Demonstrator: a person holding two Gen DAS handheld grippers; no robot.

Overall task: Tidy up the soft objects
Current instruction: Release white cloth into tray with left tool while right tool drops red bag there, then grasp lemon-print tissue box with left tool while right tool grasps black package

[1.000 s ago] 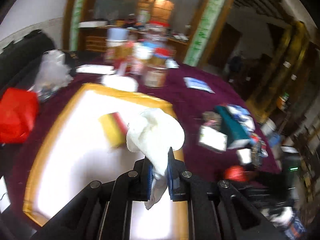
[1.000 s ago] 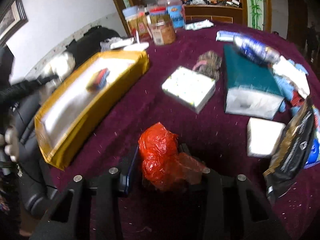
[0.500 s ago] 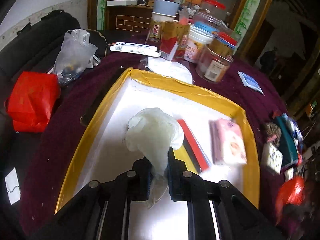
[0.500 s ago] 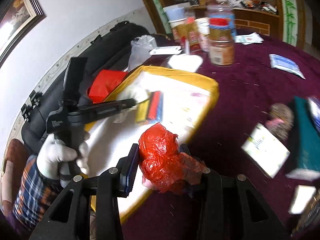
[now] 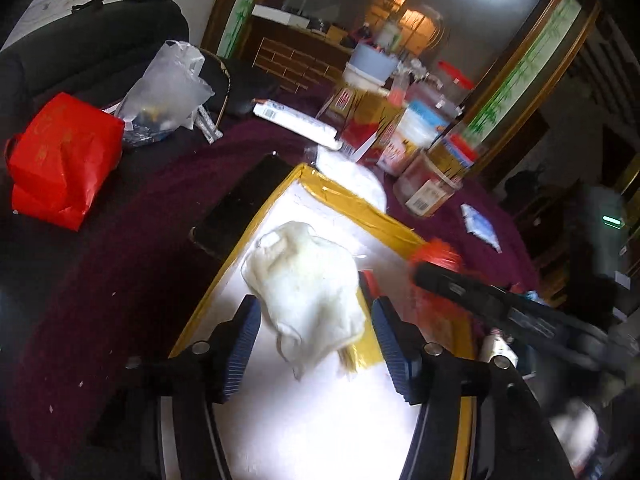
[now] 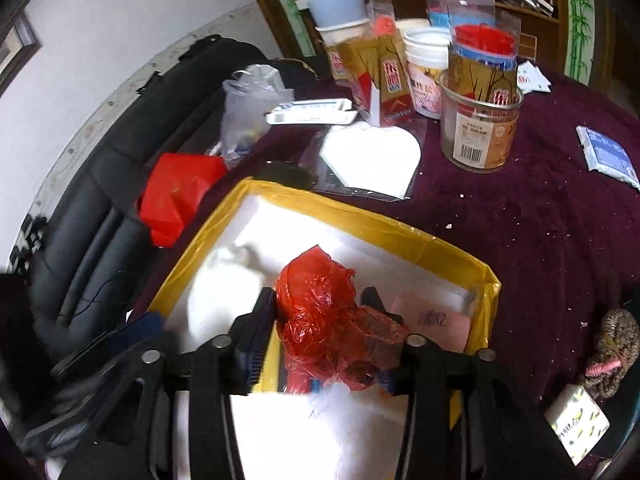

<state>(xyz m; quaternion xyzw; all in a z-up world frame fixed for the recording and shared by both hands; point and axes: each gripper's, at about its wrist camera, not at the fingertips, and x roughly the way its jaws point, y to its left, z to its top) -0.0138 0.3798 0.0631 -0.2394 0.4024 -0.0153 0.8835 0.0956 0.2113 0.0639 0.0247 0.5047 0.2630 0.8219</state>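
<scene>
White bag [image 5: 308,292] released over tray [image 5: 352,204]; left claw [image 5: 316,344] opening.

A crumpled white plastic bag [image 5: 308,292] sits in the yellow-rimmed tray [image 5: 352,204], over its white floor near the left wall, bunched into a loose lump with a thin handle trailing toward the camera. A crumpled red plastic bag [image 6: 328,320] hangs just above the same tray [image 6: 360,216], to the right of the white one, glossy and wrinkled.
</scene>
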